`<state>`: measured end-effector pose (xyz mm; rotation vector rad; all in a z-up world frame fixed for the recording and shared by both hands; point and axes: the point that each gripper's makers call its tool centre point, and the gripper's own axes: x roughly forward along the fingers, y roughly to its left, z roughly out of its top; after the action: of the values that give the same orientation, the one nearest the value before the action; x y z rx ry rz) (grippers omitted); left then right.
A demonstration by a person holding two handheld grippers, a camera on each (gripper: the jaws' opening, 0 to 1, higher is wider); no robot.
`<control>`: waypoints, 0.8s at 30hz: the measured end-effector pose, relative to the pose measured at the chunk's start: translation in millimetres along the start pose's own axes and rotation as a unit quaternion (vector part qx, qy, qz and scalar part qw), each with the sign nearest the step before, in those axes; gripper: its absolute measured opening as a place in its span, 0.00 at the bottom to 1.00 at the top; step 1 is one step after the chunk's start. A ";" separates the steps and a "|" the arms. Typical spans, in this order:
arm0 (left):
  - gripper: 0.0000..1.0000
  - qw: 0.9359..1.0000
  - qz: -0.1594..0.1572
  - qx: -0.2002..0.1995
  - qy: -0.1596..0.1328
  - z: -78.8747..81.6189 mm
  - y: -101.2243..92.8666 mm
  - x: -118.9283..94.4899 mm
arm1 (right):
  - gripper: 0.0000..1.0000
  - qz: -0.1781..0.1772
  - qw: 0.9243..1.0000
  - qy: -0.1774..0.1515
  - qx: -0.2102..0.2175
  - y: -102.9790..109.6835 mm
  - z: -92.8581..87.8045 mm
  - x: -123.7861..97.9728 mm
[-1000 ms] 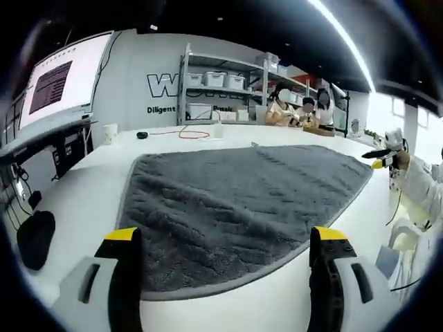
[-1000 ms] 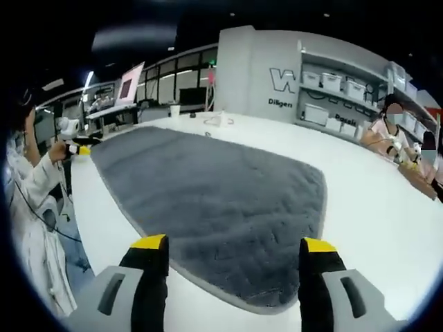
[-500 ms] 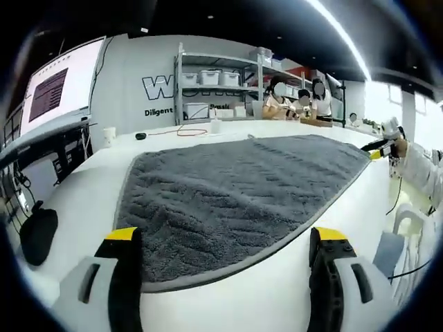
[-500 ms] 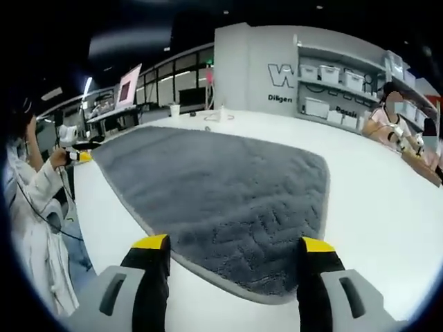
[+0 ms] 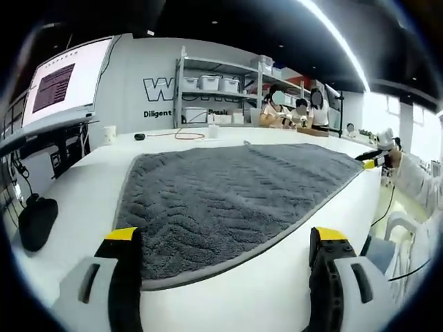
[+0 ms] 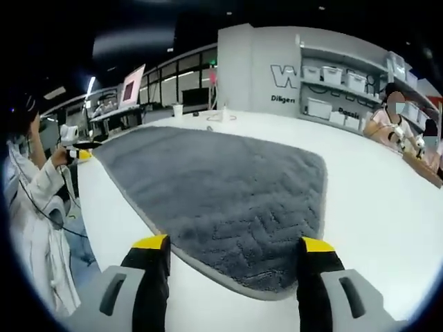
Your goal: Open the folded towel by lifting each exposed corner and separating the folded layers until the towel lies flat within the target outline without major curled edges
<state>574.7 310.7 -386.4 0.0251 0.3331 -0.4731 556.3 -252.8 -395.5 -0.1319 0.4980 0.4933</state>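
1. The grey, herringbone-textured plush towel lies spread flat on the white table.
2. The left gripper has its jaws spread, holding nothing.
3. The right gripper also gapes, poised near the towel's edge.

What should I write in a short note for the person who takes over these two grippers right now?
Left gripper: open, empty, just short of one corner of the grey textured towel.
Right gripper: open, empty, at another corner of it.
The towel lies spread on the white table, and no curled edges show.
Done: unfolding seems finished.
Left: check the fit; I cannot make out the target outline.
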 end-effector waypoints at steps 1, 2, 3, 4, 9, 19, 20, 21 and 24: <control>0.99 1.000 -0.003 -0.001 0.002 0.4 -0.4 -0.8 | 0.73 -0.004 1.000 0.004 0.000 0.7 0.3 -0.1; 0.99 1.000 -0.003 -0.002 0.002 0.7 -0.7 -1.5 | 0.73 -0.007 1.000 0.006 0.000 1.1 0.3 -0.6; 0.99 1.000 -0.006 -0.006 0.004 1.6 -1.2 -3.2 | 0.74 -0.011 1.000 0.010 0.002 0.9 0.1 -1.6; 0.99 1.000 -0.008 -0.010 0.006 2.5 -2.1 -6.0 | 0.73 -0.015 1.000 0.013 0.003 1.7 0.4 -2.7; 0.99 0.999 0.010 -0.028 -0.014 19.2 0.0 -24.4 | 0.80 -0.028 1.000 0.008 0.003 12.2 10.5 -11.8; 0.99 0.995 0.011 -0.081 -0.056 50.2 -24.1 -64.8 | 0.99 -0.037 0.999 -0.029 0.005 53.3 56.7 -42.6; 0.99 0.995 0.006 -0.081 -0.058 51.7 -29.1 -66.9 | 0.99 -0.034 0.999 -0.031 0.005 57.8 59.6 -44.3; 0.99 0.995 0.000 -0.081 -0.056 51.9 -37.3 -69.5 | 0.99 -0.031 0.999 -0.032 0.005 63.9 62.9 -46.6; 0.99 0.997 -0.017 -0.064 -0.042 48.7 -53.9 -73.5 | 0.99 -0.029 0.999 -0.030 -0.001 77.1 66.2 -50.9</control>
<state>503.9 290.3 -314.0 -0.1249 0.2806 -0.4838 508.3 -190.9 -313.2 -0.1328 0.4345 0.4401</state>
